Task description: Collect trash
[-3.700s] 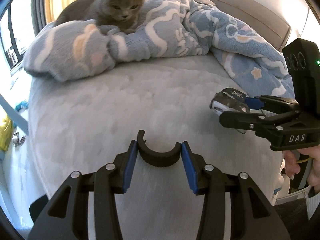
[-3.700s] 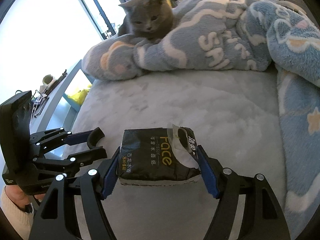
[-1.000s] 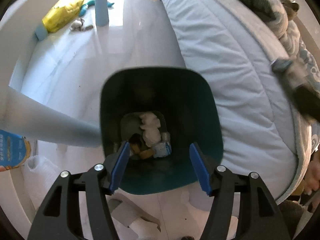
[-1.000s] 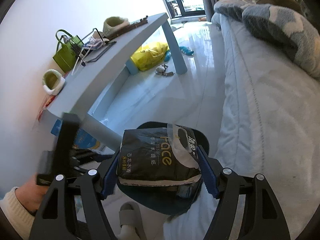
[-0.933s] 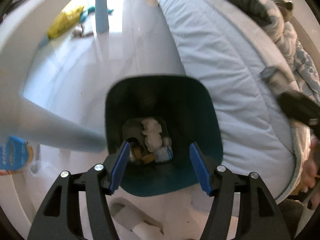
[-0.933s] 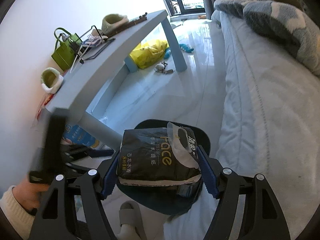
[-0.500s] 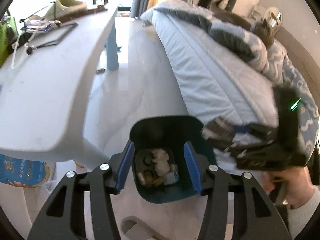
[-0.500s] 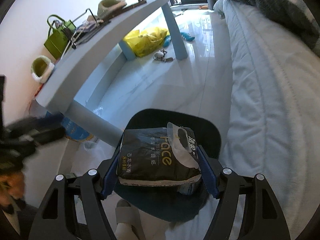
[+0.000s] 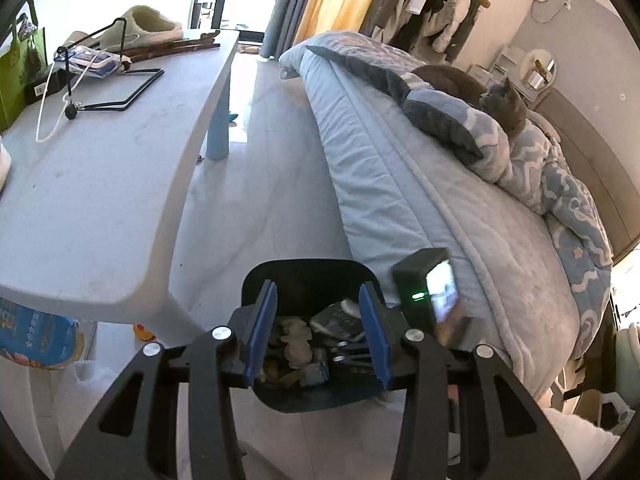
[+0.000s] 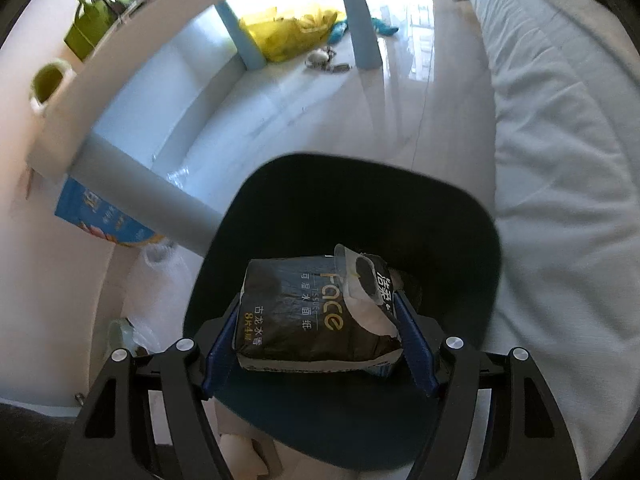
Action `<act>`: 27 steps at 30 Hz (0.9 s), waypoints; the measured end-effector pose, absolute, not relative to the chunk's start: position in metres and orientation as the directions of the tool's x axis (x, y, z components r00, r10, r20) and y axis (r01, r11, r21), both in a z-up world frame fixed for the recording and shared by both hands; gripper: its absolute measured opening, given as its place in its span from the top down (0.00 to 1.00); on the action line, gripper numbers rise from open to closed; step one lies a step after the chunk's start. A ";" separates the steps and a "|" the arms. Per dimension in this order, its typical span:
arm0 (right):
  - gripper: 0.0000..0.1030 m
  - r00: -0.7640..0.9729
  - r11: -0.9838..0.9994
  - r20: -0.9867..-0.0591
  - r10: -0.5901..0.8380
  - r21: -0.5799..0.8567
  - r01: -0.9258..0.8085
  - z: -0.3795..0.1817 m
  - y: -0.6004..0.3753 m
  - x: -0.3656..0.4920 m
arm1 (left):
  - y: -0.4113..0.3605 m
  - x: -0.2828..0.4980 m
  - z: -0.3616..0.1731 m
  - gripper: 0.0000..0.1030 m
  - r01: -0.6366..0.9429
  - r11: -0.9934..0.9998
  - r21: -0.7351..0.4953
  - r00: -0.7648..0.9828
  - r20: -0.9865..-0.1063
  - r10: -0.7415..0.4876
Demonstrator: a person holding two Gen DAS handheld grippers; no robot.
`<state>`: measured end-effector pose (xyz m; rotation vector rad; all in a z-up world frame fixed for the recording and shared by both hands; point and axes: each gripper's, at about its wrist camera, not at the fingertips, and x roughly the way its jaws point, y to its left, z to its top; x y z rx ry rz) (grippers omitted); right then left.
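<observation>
The right hand-held gripper [image 10: 320,336] is clamped on a black tissue pack [image 10: 316,312], w/ a blue pad pressed on each side. The pack has gold "Face" print & a torn clear flap on top. It hangs right over the open mouth of the dark teal trash bin [image 10: 472,216], not yet dropped in.

In the left wrist view, the left hand-held gripper [image 9: 318,332] is up above the same trash bin [image 9: 304,272]. Its jaws are closing w/ nothing between them. Through the gap you see trash in the bin: crumpled white tissue [image 9: 296,340], bits of yellow & blue wrapper. The right hand-held gripper [image 9: 428,296] shows here too, blurry, w/ a green light, at the bin's right rim; the pack pokes in over the bin.

The bin stands on the shiny floor [image 10: 320,100] between the bed [image 9: 460,220] & a pale blue tabletop [image 9: 100,168]. A grey cat [image 9: 504,108] lies on the blue & white blanket [image 9: 560,184] on the bed. On the tabletop: a green bag [image 9: 16,68], a slipper [image 9: 152,28], a white cable. A yellow bag [image 10: 292,32] sits on the floor near the tabletop's legs.
</observation>
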<state>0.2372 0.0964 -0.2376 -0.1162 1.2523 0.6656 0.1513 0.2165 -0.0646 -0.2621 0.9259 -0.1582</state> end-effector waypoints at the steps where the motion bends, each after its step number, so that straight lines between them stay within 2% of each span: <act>1: 0.28 0.143 0.808 -0.910 0.388 0.262 -0.527 -0.243 0.100 0.236 | 0.216 0.152 -0.064 0.56 0.021 0.957 -0.290 0.591 -0.768 -0.246; 6: 0.18 0.118 0.810 -0.925 0.360 0.247 -0.531 -0.260 0.107 0.233 | 0.217 0.149 -0.059 0.55 0.008 0.953 -0.303 0.596 -0.763 -0.248; 8: 0.17 0.124 0.802 -0.926 0.357 0.236 -0.549 -0.259 0.108 0.231 | 0.216 0.147 -0.055 0.53 0.004 0.965 -0.263 0.610 -0.764 -0.210; 11: 0.16 0.148 0.792 -0.917 0.371 0.230 -0.566 -0.248 0.107 0.228 | 0.214 0.146 -0.050 0.44 -0.002 0.977 -0.213 0.625 -0.763 -0.165; 13: 0.16 0.169 0.793 -0.904 0.392 0.240 -0.560 -0.238 0.102 0.229 | 0.215 0.145 -0.047 0.40 -0.007 0.975 -0.222 0.634 -0.755 -0.167; 15: 0.16 0.197 0.792 -0.889 0.413 0.244 -0.560 -0.224 0.097 0.229 | 0.214 0.145 -0.044 0.32 -0.010 0.974 -0.224 0.641 -0.749 -0.166; 18: 0.16 0.252 0.787 -0.866 0.431 0.225 -0.574 -0.198 0.090 0.225 | 0.212 0.147 -0.041 0.30 -0.001 0.990 -0.143 0.653 -0.750 -0.108; 22: 0.12 0.330 0.799 -0.831 0.447 0.206 -0.564 -0.161 0.068 0.214 | 0.224 0.145 -0.035 0.23 -0.029 0.989 -0.146 0.674 -0.733 -0.088; 24: 0.12 0.368 0.812 -0.814 0.449 0.201 -0.548 -0.142 0.052 0.207 | 0.223 0.142 -0.027 0.12 -0.060 0.991 -0.119 0.688 -0.724 -0.046; 27: 0.06 0.407 0.826 -0.795 0.449 0.195 -0.529 -0.123 0.028 0.195 | 0.217 0.133 -0.019 0.08 -0.073 0.987 -0.142 0.704 -0.708 -0.050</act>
